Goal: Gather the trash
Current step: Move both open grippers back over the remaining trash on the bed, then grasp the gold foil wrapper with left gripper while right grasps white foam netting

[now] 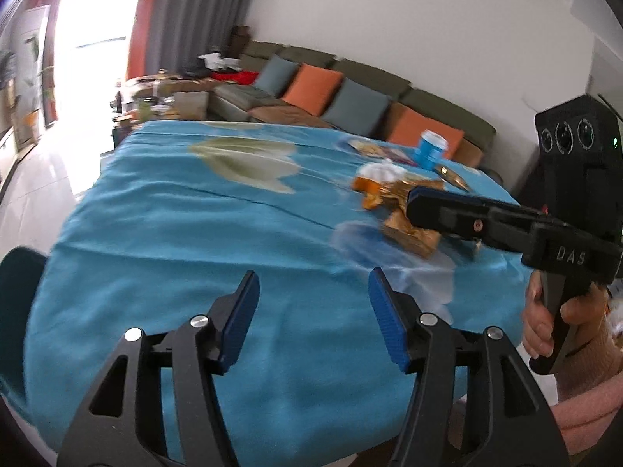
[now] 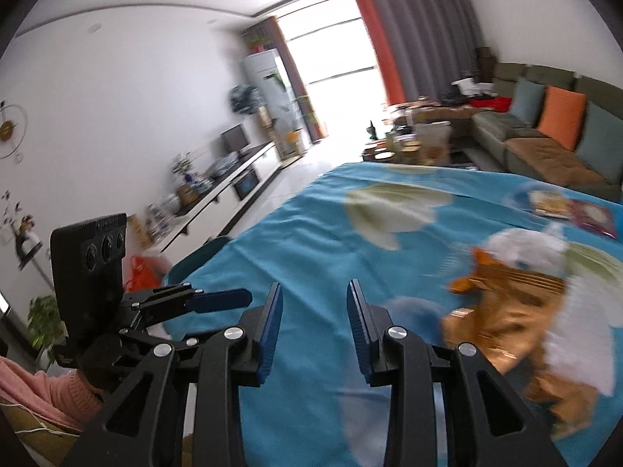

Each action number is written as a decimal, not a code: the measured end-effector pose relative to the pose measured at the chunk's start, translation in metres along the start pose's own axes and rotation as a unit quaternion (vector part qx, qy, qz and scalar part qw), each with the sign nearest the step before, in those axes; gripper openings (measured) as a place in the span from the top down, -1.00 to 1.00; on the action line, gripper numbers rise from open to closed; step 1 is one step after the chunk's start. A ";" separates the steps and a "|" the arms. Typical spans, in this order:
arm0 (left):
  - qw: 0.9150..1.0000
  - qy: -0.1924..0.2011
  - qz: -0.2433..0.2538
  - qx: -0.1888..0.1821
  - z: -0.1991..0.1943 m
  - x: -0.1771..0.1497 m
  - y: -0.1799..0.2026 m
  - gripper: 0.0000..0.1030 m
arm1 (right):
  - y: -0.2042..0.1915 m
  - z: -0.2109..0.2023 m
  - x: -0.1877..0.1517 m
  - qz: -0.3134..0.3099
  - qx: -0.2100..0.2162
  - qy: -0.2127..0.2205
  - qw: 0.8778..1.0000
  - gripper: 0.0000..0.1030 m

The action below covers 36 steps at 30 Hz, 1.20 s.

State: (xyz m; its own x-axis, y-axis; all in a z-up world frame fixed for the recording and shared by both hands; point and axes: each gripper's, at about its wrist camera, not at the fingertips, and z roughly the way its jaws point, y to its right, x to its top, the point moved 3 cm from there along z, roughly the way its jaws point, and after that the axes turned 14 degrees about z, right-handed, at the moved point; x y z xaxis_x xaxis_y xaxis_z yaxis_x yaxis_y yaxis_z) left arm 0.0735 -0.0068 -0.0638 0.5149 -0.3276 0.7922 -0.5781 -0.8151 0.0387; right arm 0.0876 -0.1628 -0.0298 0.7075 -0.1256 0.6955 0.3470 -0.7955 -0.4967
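A pile of trash lies on the blue tablecloth [image 1: 175, 233]: crumpled gold and orange wrappers [image 1: 409, 229] and white tissue [image 1: 383, 173]. In the right wrist view the gold wrappers [image 2: 506, 319] and the tissue [image 2: 525, 249] lie to the right of my fingers. My left gripper [image 1: 313, 299] is open and empty above the cloth, left of the pile. My right gripper [image 2: 313, 303] is open and empty; in the left wrist view its fingers [image 1: 447, 210] reach over the wrappers.
A blue cup [image 1: 430, 150], flat snack packets [image 1: 381, 151] and a gold wrapper [image 1: 451, 175] lie at the table's far side. A sofa with orange and grey cushions [image 1: 311, 85] stands behind. A teal chair back [image 1: 15, 311] is at the left edge. A TV cabinet [image 2: 218, 194] lines the wall.
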 end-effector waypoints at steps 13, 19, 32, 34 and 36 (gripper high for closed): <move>0.997 -0.039 0.018 -0.065 0.067 0.031 0.042 -0.12 | 0.076 -0.059 0.007 0.056 -0.073 0.057 0.994 0.34; 0.996 -0.057 0.015 -0.071 0.091 0.043 0.051 -0.12 | 0.102 -0.074 0.009 0.079 -0.099 0.073 0.989 0.21; 0.992 -0.102 0.006 -0.075 0.129 0.050 0.054 -0.09 | 0.154 -0.075 0.005 0.146 -0.119 0.057 0.980 0.03; 0.992 -0.102 0.004 -0.079 0.132 0.052 0.054 -0.09 | 0.158 -0.072 0.006 0.150 -0.117 0.054 0.980 0.02; 0.991 -0.103 0.001 -0.085 0.134 0.054 0.054 -0.09 | 0.162 -0.069 0.005 0.156 -0.115 0.049 0.980 0.00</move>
State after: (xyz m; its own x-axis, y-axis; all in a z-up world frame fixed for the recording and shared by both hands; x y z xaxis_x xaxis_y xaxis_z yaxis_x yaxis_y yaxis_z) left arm 0.1552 -0.1325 -0.1010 0.6213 -0.4346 0.6520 -0.6688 -0.7277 0.1522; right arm 0.1050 -0.3336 -0.0708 0.6912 -0.4308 0.5803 -0.0320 -0.8204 -0.5709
